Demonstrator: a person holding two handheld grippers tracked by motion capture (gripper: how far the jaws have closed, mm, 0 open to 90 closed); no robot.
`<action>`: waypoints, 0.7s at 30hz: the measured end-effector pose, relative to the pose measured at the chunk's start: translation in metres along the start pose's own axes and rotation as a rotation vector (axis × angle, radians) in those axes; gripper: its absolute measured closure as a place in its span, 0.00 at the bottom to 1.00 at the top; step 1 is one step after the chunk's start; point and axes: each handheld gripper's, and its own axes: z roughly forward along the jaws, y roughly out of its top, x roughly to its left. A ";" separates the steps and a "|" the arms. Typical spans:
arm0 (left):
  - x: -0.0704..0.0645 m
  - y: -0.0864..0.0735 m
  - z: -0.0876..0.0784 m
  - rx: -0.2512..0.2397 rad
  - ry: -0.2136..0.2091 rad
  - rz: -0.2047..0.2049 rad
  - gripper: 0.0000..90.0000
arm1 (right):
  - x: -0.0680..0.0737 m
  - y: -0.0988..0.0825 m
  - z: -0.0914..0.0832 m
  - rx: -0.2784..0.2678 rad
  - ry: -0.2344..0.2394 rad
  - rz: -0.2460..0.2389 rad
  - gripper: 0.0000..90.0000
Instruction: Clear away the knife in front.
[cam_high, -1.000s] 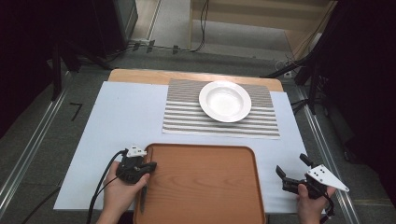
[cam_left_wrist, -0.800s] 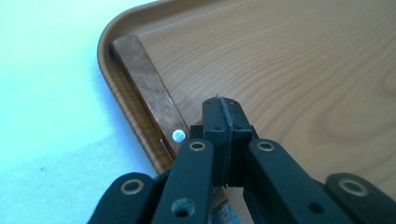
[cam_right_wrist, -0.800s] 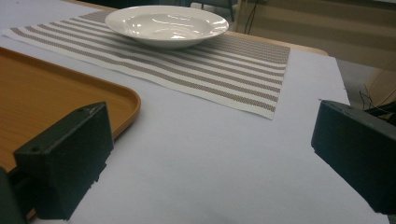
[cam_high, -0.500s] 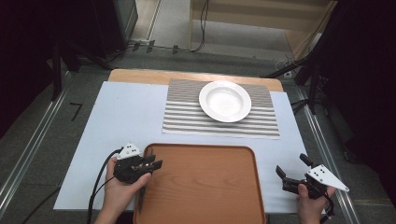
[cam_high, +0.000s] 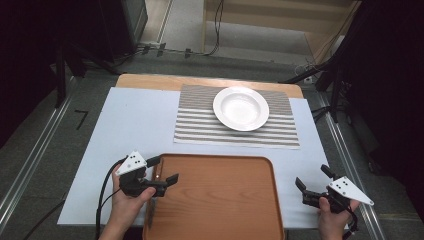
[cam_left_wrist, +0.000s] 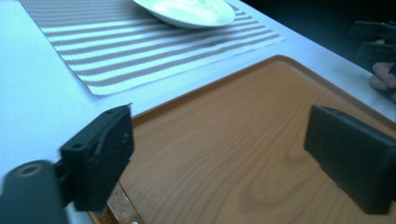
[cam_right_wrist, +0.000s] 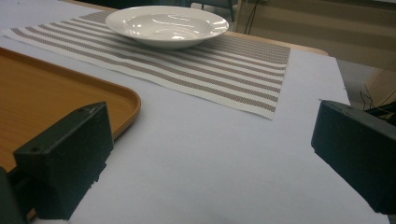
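A: Two grippers, both with fingers spread and holding nothing. Why is the left gripper (cam_high: 159, 176) hanging over the tray (cam_high: 220, 200)?

B: It is straddling the tray's left rim, probably lining up to grip it. The right gripper (cam_high: 311, 183) is waiting on the surface (cam_high: 135, 125) beside the tray's right edge.

A: And the plate (cam_high: 241, 108)?

B: It is sitting on the striped mat (cam_high: 200, 125) beyond the tray, untouched.
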 end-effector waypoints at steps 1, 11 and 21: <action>0.001 0.000 -0.001 -0.005 -0.009 0.001 0.05 | 0.000 0.000 0.000 0.000 0.000 0.000 0.00; 0.008 -0.002 -0.013 -0.035 0.023 0.024 0.00 | 0.000 0.000 0.000 0.000 0.000 0.000 0.00; 0.021 -0.008 -0.027 -0.046 0.054 0.017 0.00 | 0.000 0.000 0.000 0.000 0.000 0.000 0.00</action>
